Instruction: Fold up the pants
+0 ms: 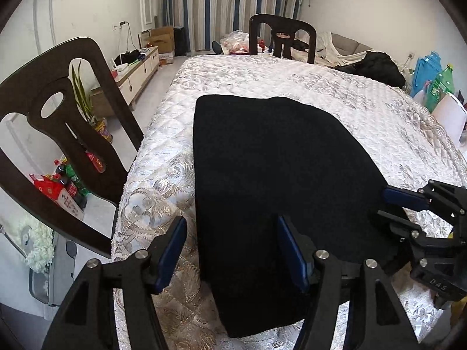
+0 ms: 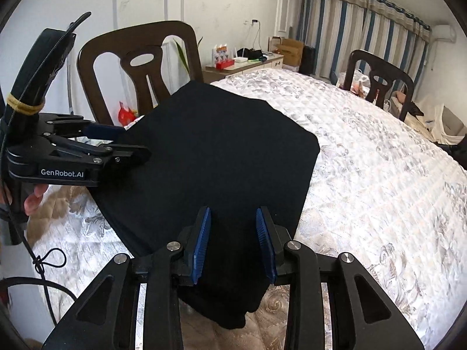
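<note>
Lying flat on a quilted table cover (image 1: pixel 262 75), black pants (image 1: pixel 271 157) were seen from the left wrist already folded into a compact, smooth panel, one edge hanging over the near side. The left gripper (image 1: pixel 232 248) was held with its fingers well apart, straddling the cloth's left border without pinching it, probably after a release. From the right wrist, the right gripper (image 2: pixel 233 245) was shown with fingers parted over the near corner, nothing clamped, a bunched end drooping below; a dark chair (image 2: pixel 137 70) stood behind

Close wrist views sharing pants (image 1: pixel 277 180)
</note>
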